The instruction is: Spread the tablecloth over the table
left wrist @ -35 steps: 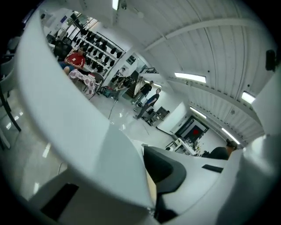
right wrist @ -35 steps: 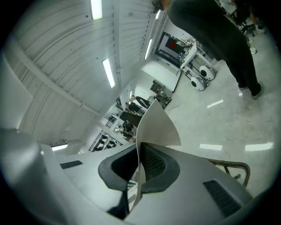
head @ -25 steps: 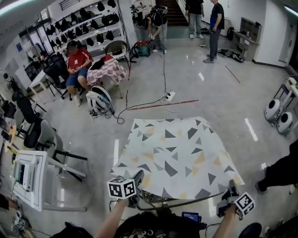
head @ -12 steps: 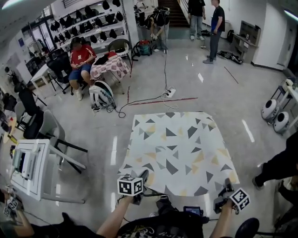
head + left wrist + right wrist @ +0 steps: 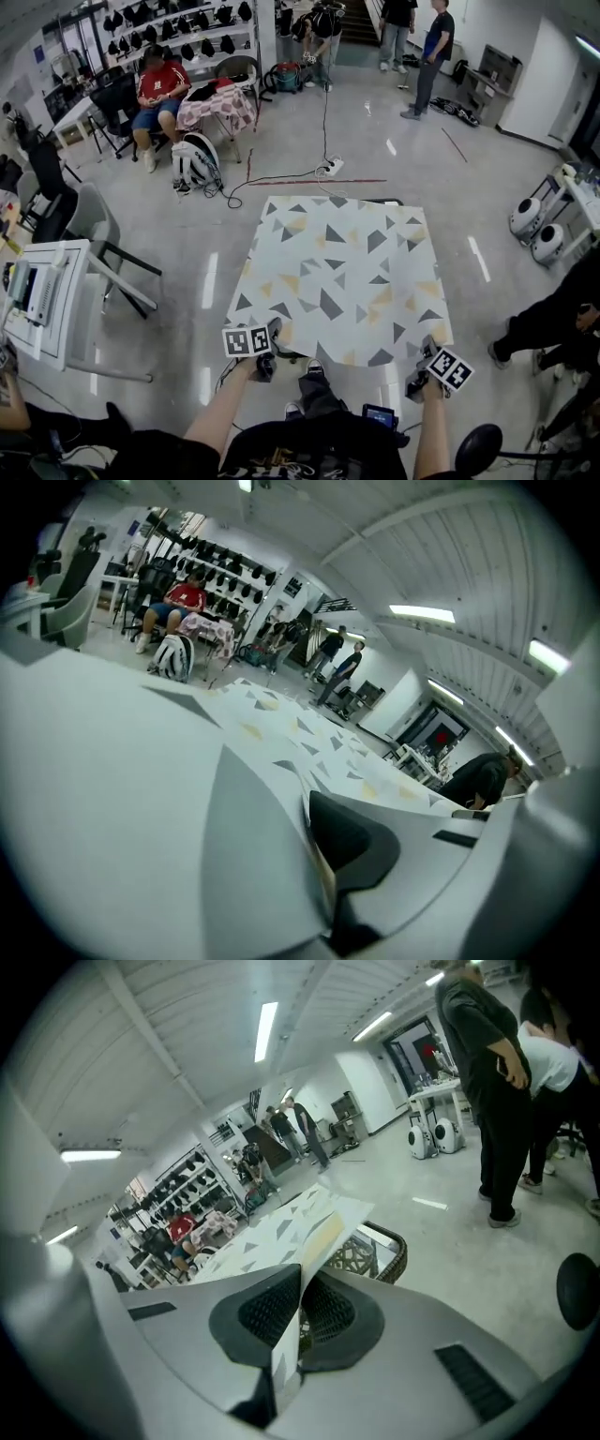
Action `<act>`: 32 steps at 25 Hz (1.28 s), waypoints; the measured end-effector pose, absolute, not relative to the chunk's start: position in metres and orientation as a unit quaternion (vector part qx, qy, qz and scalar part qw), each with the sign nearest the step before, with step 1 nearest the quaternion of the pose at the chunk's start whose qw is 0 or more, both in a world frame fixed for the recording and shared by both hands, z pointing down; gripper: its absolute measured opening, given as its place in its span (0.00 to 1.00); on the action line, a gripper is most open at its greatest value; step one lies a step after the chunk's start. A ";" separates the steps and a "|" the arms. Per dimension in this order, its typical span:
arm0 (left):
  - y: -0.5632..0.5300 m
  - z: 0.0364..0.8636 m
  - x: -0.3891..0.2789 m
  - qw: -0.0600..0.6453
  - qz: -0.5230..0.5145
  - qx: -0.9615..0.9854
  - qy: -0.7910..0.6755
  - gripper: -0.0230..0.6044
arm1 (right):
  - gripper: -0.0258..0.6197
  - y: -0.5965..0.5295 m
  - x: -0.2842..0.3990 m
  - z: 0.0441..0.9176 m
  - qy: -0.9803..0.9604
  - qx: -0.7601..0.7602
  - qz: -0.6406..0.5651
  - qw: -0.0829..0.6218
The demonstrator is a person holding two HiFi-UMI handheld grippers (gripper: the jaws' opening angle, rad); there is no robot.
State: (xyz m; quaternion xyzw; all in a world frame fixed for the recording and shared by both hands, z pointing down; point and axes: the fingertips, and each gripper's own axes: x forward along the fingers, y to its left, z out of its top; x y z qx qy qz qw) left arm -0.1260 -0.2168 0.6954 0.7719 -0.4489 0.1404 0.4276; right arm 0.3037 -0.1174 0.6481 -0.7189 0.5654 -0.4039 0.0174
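The tablecloth (image 5: 337, 281), patterned with triangles, lies stretched flat across the tabletop (image 5: 392, 1255), with its near edge held up at both corners. I'd judge this the final laying-down. Next, the corners want lowering and letting go so the hem drapes evenly. The left tongs (image 5: 274, 331) are clenched on the near-left corner, and the right tongs (image 5: 425, 354) likewise pinch the near-right one.

The tablecloth (image 5: 337, 277) covers the table (image 5: 380, 201) almost wholly. Only a dark strip of its rim shows at the far edge, and a patch of woven frame shows in the right gripper view. In the left gripper view the cloth, close and blurred, hides one jaw of the left gripper (image 5: 314, 846). A bystander (image 5: 553, 323) is cut off at the right edge.
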 end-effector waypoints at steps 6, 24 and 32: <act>-0.204 0.734 -0.133 0.392 0.247 0.761 -0.455 0.11 | 0.07 -0.105 0.286 0.672 0.574 -0.711 -0.399 -0.079; -0.194 0.811 -0.133 0.195 0.509 0.732 -0.409 0.19 | 0.16 -0.088 0.302 0.745 0.522 -0.701 -0.361 -0.325; -0.176 0.806 -0.168 0.302 0.438 0.693 -0.486 0.65 | 0.51 -0.058 0.320 0.755 0.464 -0.742 -0.408 -0.260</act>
